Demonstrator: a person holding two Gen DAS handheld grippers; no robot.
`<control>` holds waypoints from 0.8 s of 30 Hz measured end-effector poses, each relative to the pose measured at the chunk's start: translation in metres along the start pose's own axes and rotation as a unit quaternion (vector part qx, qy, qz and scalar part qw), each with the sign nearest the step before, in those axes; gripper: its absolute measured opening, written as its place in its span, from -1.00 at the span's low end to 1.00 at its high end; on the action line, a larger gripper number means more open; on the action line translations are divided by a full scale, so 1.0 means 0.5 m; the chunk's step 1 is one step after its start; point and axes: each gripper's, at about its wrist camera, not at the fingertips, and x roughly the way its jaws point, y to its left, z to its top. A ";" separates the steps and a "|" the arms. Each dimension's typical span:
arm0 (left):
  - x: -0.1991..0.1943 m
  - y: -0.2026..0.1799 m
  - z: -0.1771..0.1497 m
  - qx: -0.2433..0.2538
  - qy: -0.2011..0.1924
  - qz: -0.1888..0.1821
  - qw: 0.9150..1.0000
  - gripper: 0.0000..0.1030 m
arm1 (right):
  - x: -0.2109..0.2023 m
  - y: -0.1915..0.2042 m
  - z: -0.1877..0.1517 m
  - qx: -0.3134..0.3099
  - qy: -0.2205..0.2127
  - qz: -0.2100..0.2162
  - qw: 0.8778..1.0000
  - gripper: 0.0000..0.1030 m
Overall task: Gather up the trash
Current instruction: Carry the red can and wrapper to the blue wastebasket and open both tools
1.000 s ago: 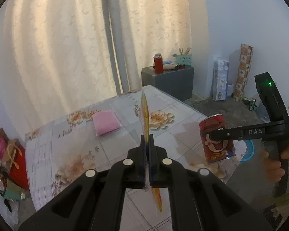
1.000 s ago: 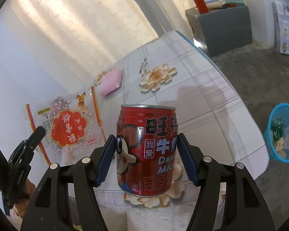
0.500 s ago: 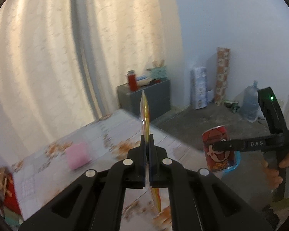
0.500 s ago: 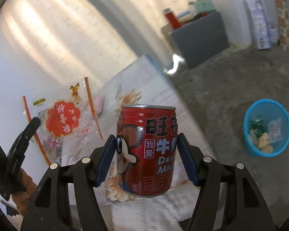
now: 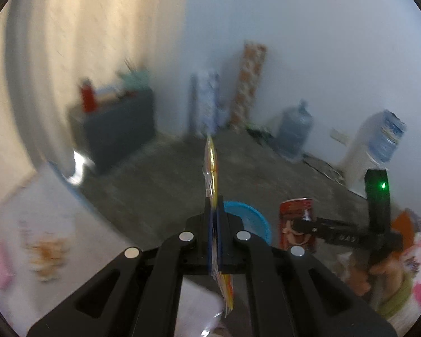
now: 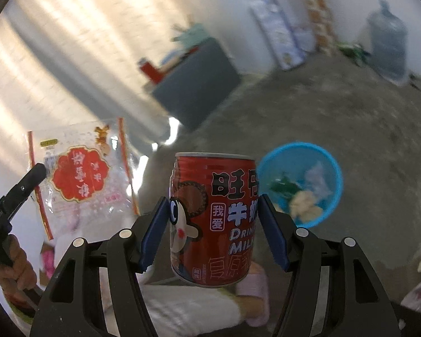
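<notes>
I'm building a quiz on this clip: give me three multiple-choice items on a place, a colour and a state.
1. Where is the round blue plastic bin?
A. on the table
B. on the concrete floor
C. on the grey cabinet

2. What colour is the milk drink can?
A. red
B. green
C. silver

3. What does the left gripper hold?
A. nothing
B. a bottle
C. a clear red-printed snack bag

Key: 1 B, the bin stands on bare floor; 2 A, red body between the right gripper's pads; 3 C, jaws shut on the bag's edge.
</notes>
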 end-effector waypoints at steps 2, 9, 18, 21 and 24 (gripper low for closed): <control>0.098 -0.023 0.016 -0.012 0.046 -0.023 0.999 -0.96 | 0.021 -0.050 0.001 0.024 0.005 -0.008 1.000 0.18; 0.419 -0.103 0.007 -0.039 0.194 -0.032 0.980 -0.96 | 0.118 -0.187 0.005 0.093 0.039 -0.027 0.994 0.18; 0.707 -0.100 -0.063 -0.103 0.309 -0.014 0.945 -0.96 | 0.254 -0.290 0.026 0.137 0.082 -0.048 0.986 0.18; 0.757 -0.065 -0.094 -0.135 0.335 -0.024 0.932 -0.87 | 0.294 -0.303 0.035 0.134 0.091 -0.045 0.986 0.18; 0.778 -0.044 -0.128 -0.138 0.354 0.011 0.925 -0.04 | 0.350 -0.317 0.033 0.121 0.117 -0.061 0.984 0.20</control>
